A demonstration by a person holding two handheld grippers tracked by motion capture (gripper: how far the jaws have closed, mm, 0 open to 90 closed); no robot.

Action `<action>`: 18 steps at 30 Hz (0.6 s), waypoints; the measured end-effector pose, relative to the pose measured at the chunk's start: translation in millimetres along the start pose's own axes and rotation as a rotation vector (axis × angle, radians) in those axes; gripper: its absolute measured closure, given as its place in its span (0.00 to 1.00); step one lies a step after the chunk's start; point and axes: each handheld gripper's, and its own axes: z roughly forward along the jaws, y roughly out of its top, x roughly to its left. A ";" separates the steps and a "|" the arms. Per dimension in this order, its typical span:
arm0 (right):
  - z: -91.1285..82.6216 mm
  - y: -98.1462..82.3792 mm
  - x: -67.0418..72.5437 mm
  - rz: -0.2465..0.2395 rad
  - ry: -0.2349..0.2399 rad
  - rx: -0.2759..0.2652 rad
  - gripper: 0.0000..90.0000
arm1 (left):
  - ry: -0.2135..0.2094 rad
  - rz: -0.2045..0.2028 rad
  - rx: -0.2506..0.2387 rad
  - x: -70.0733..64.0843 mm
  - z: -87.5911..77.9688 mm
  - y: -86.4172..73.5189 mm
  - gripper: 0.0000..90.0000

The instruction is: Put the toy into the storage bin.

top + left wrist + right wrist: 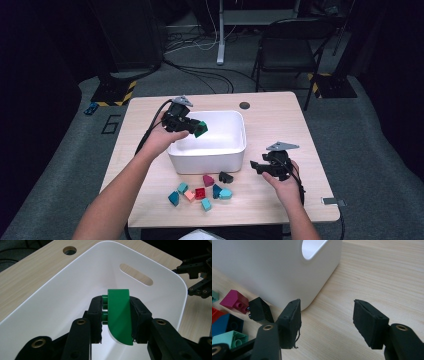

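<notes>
Green brick [119, 315], a curved-sided toy block with studs on its left face, sits clamped between the black jaws of the left gripper [117, 320] at the centre of the left gripper view, with the inside of the white bin [50, 305] spread behind it. From above, the same brick [200, 128] shows as a small green patch at the tip of the left gripper [192, 126], over the bin's [210, 160] left rim near the middle of the frame.

No brand, label or writing can be read on the brick, the bin or either gripper.

The left gripper view adds the bin's slotted handle hole [136, 274] at upper right and a round hole in the table [69, 250] at upper left. The high view places the loose bricks [200, 192] in a cluster at lower centre, just below the bin, and the right gripper [260, 166] at right centre.

The right gripper view shows the right gripper [325, 322] with its jaws standing wide apart over bare wooden table [374, 277], nothing between them. It also shows the bin's outer corner [274, 272] at upper left, a black brick [259, 310] touching its wall, and a magenta brick [234, 301] just left of that.
</notes>
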 end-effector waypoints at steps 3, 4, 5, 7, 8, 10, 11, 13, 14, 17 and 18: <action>1.3 -0.4 0.5 0.002 -0.002 0.001 0.43 | 0.002 0.008 0.005 -0.7 8.3 2.0 0.73; 2.0 -0.6 0.4 0.000 -0.004 0.004 0.43 | 0.007 0.012 0.005 -0.8 10.8 2.6 0.73; 2.6 -0.8 0.8 0.001 -0.004 0.006 0.44 | 0.008 0.015 0.009 -0.7 13.0 3.1 0.73; 4.6 -0.9 1.1 -0.004 -0.004 0.007 0.44 | 0.001 0.007 0.005 0.0 17.6 3.9 0.73; 5.7 -0.9 1.4 -0.005 -0.005 0.008 0.44 | 0.001 0.007 0.000 0.4 19.9 4.3 0.73; 7.5 -1.3 2.6 -0.010 -0.008 0.013 0.44 | -0.005 0.006 -0.003 1.3 23.7 5.2 0.73; 8.3 -1.4 3.3 -0.016 -0.006 0.012 0.44 | -0.006 0.009 -0.009 1.8 26.1 5.4 0.73; 9.5 -1.9 4.2 -0.038 -0.008 0.012 0.45 | -0.013 0.010 -0.007 2.9 29.9 5.9 0.73; 10.3 -2.1 4.5 -0.045 -0.011 0.010 0.45 | -0.011 0.006 -0.010 3.0 32.0 6.0 0.73; 11.6 -3.0 4.9 -0.047 -0.008 0.007 0.45 | -0.011 0.004 -0.011 4.9 37.6 6.7 0.73; 11.9 -3.2 4.8 -0.046 -0.006 0.006 0.45 | -0.016 -0.005 -0.014 5.8 39.6 7.1 0.73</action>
